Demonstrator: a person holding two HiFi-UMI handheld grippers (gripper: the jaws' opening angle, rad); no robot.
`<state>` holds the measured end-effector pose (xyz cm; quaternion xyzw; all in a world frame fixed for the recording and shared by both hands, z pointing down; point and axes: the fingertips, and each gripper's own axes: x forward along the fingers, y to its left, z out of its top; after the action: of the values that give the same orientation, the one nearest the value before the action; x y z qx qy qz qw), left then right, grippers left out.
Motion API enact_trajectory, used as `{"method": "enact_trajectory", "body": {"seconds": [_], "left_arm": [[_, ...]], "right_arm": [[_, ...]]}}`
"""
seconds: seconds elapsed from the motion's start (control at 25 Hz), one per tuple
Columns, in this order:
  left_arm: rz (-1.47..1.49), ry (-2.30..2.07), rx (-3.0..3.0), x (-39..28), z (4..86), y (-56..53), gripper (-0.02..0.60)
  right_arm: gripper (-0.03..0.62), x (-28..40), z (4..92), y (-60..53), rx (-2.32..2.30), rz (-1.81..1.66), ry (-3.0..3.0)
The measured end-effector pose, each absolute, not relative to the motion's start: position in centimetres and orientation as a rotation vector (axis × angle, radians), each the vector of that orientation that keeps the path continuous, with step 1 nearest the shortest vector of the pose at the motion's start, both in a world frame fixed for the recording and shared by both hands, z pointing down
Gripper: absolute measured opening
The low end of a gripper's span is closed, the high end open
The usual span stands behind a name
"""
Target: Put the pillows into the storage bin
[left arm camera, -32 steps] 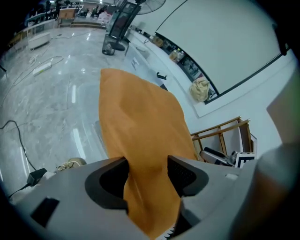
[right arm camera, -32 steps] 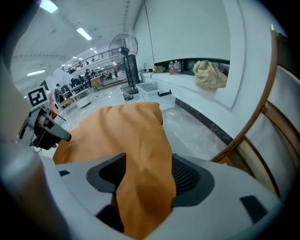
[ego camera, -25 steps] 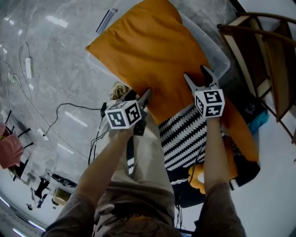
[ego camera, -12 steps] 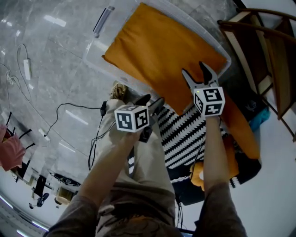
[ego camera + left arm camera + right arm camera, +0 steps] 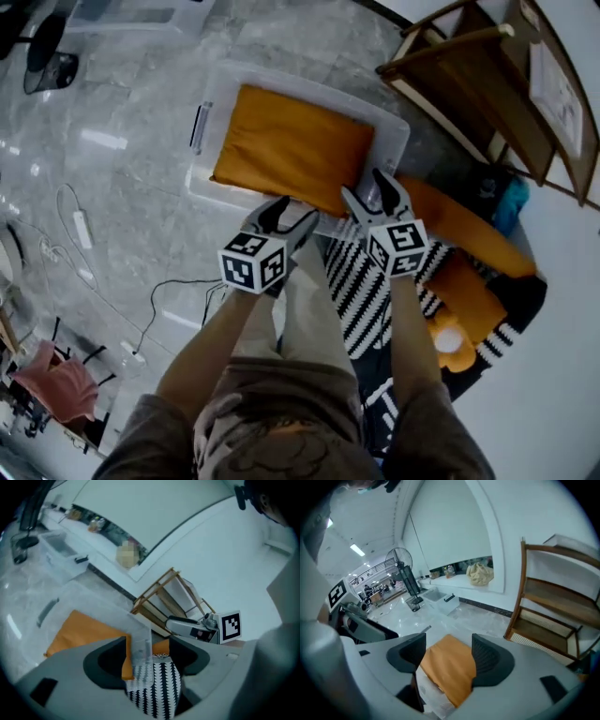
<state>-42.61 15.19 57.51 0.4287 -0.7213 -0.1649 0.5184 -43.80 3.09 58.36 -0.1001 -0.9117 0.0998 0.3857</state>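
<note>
On the marble floor an orange pillow lies in the storage bin; left gripper and right gripper hover open and empty, while the striped pillow alongside looks soft and light, so pinch its edge.

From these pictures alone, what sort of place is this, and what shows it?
Probably a large indoor workroom or lab hall rather than a home. It has a polished grey stone floor with loose cables, a standing fan in a long lit hall, and a clear storage bin by a wooden shelf.
</note>
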Motion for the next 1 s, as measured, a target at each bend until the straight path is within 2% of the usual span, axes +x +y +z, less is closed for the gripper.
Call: {"method": "enact_trajectory", "body": {"seconds": [0.32,0.64,1.0], "left_arm": [[-0.137,-1.66,1.559,-39.7,38.0,12.9,0.272],[-0.001,-1.446,1.93,-26.8,25.0,7.2,0.272],[0.139,-1.169,2.223,-7.5,19.5,-1.3,0.272]], "right_arm": [[0.314,-34.2,38.6,2.1,0.236,0.431,-2.522],[0.311,-16.6,25.2,-0.5,0.701,0.514,-2.565],[0.307,7.6,20.5,-2.3,1.238,0.625,-2.477]]}}
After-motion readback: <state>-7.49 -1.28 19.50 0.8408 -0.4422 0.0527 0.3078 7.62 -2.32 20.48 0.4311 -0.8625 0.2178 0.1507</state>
